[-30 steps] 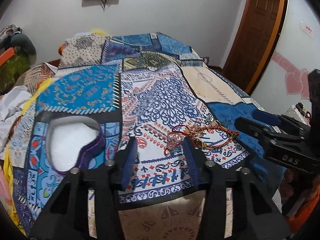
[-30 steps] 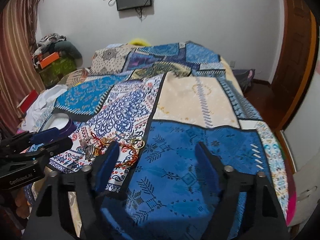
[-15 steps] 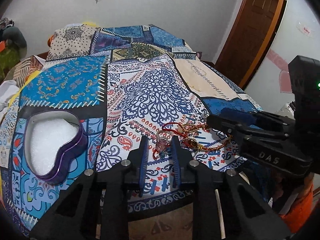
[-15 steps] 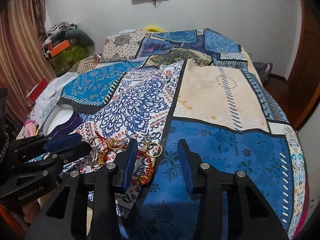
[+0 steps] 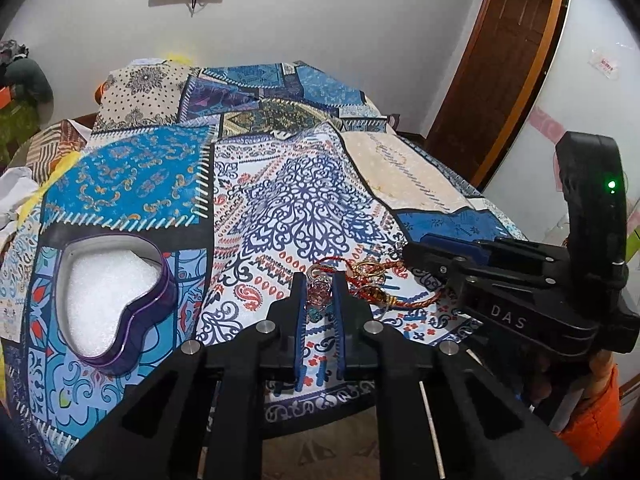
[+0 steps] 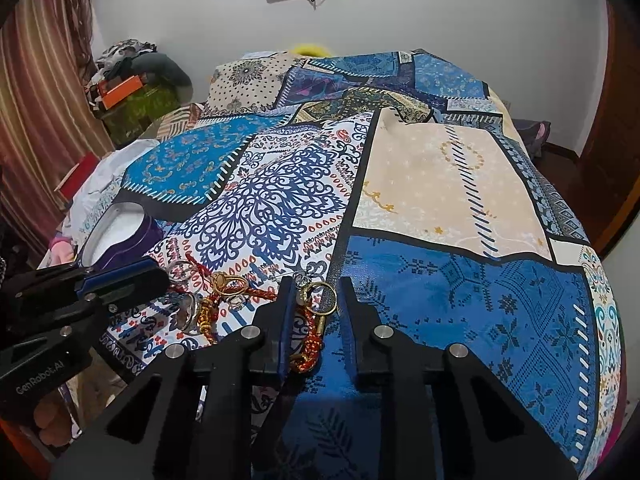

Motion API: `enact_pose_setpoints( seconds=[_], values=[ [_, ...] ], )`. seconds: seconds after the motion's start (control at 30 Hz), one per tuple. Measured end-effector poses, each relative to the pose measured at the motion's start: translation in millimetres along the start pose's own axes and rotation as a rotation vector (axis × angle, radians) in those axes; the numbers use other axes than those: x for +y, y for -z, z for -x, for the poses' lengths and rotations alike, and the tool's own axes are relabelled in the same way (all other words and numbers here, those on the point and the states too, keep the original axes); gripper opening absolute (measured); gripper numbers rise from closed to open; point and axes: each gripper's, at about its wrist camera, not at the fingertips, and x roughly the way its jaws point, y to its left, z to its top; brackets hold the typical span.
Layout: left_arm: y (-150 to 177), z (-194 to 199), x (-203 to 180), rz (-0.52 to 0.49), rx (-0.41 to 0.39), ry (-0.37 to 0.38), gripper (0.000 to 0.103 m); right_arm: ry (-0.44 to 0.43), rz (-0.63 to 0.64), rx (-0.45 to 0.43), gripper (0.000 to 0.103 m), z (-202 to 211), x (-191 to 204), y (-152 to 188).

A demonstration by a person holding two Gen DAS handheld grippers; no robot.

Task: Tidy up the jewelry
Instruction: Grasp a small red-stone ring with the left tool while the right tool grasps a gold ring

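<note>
A small pile of jewelry (image 5: 368,280) lies on the patterned bedspread: red and gold cords, gold rings, silver rings. My left gripper (image 5: 319,286) is shut on a ring with a pink stone (image 5: 319,295) at the pile's left edge. My right gripper (image 6: 313,292) has narrowed around a gold ring (image 6: 320,298) and a red-gold cord (image 6: 310,340) at the pile's right edge; a small gap still shows, so it is open. A purple heart-shaped tin (image 5: 116,304) with white foam inside stands open to the left; it also shows in the right wrist view (image 6: 120,236).
The bedspread (image 6: 440,184) covers the whole bed, with its near edge just below the jewelry. A brown door (image 5: 504,64) stands at the right. Clothes and boxes (image 6: 132,84) are piled at the far left by a curtain.
Both grippers moved in toward the jewelry pile and closed. The left one went from wide open to shut on the pink-stone ring; the right one narrowed around the gold ring and cord.
</note>
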Motion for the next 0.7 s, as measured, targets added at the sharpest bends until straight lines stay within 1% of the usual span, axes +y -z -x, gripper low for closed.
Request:
enact_pose_setpoints(
  seconds=[0.2, 0.37, 0.7],
  values=[
    [-4, 16, -5, -0.009, -0.036, -0.003, 0.011, 0.007, -0.013, -0.031, 0.019, 16, 1, -2],
    [-6, 33, -8, -0.014, -0.070, -0.010, 0.011, 0.013, -0.006, -0.081, 0.019, 36, 7, -6],
    [-9, 74, -3, -0.007, -0.147, -0.034, 0.011, -0.003, 0.019, -0.159, 0.019, 64, 38, -18]
  ],
)
